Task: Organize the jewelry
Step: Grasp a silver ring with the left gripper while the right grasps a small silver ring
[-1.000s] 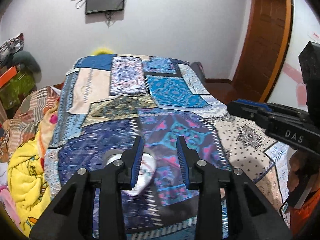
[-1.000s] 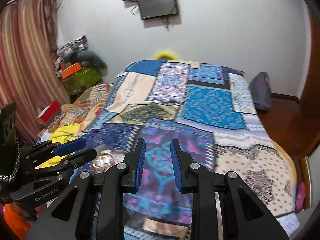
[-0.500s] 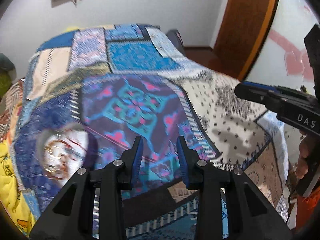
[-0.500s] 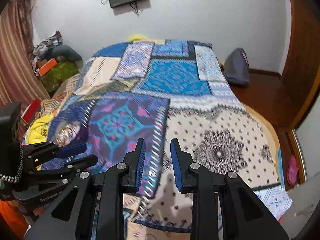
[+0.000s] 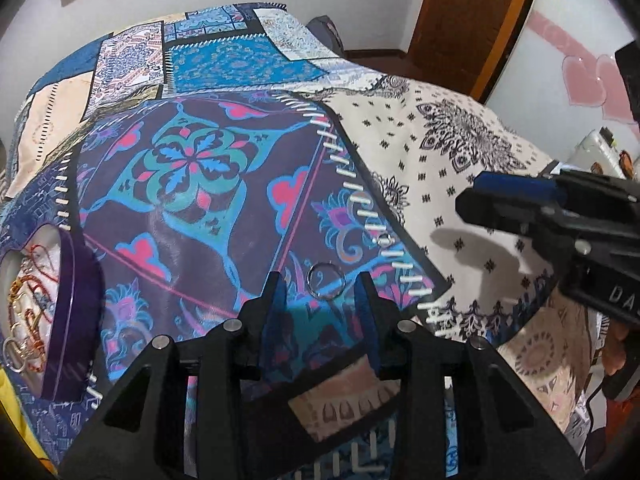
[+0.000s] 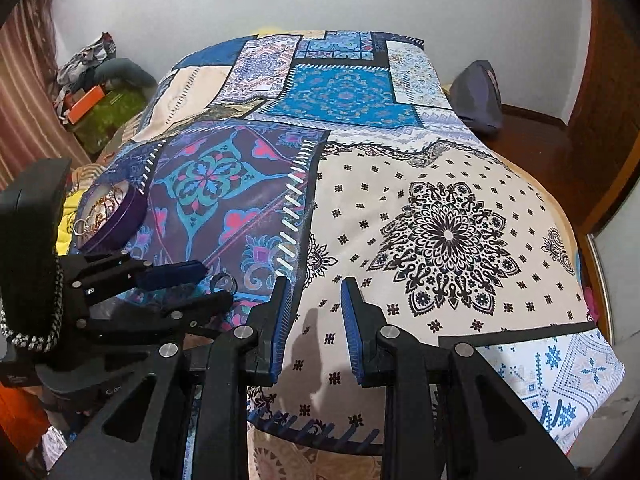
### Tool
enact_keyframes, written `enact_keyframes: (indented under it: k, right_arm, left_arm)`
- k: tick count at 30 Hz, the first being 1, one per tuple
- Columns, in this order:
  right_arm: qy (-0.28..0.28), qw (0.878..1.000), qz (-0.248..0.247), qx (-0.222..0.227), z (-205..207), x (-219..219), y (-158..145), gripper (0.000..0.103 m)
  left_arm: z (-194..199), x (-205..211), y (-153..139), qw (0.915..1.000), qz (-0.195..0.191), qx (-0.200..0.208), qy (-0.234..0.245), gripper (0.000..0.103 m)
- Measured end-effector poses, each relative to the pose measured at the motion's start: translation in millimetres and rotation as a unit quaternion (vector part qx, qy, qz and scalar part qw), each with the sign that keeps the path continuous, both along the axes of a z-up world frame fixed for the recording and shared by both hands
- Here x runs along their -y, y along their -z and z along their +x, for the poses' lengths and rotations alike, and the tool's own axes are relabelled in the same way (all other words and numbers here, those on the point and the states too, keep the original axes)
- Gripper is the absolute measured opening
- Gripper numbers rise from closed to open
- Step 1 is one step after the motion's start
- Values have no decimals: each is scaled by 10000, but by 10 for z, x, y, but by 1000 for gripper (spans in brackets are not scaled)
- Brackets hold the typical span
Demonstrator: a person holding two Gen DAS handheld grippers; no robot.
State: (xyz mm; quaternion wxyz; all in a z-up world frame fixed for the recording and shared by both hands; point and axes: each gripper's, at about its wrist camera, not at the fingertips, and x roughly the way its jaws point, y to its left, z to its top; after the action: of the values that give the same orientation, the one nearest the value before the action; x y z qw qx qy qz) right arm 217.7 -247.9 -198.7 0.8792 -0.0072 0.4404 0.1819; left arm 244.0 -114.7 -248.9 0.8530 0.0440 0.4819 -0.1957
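left tongs (image 5: 320,288) parted, empty, angled down; right tongs (image 6: 312,300) parted, empty.

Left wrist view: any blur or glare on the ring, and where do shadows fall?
Left wrist: ring sharp, faint glints, edges bent by fisheye; right gripper throws a soft shadow on the bedspread. Right wrist: its own shadow lies just ahead of the gripper.

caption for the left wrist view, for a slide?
Open left gripper lined up on a silver ring lying on the patchwork bedspread, purple jewelry tin at left.
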Motion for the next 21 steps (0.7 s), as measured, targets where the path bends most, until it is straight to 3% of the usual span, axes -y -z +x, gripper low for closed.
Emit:
enact_keyframes:
  k: [2,4,17,21]
  right_arm:
    - [-58,10000,45,-19,17,-20,2,23]
    - [-125,9999,-14,-38,34,-70,28,23]
    - [-597,9959,-549,-402,158,-444,380,23]
    - [-623,9952,-674,-327,143,-473,408,23]
  left_arm:
    - [12,10,4,10000,-21,19,46,34]
    - [29,34,20,9999,22,55,112,21]
    - [-96,-230,-89,9995,7,280,-137,20]
    - [-125,-285,-113,9994,-46,306,-183,20]
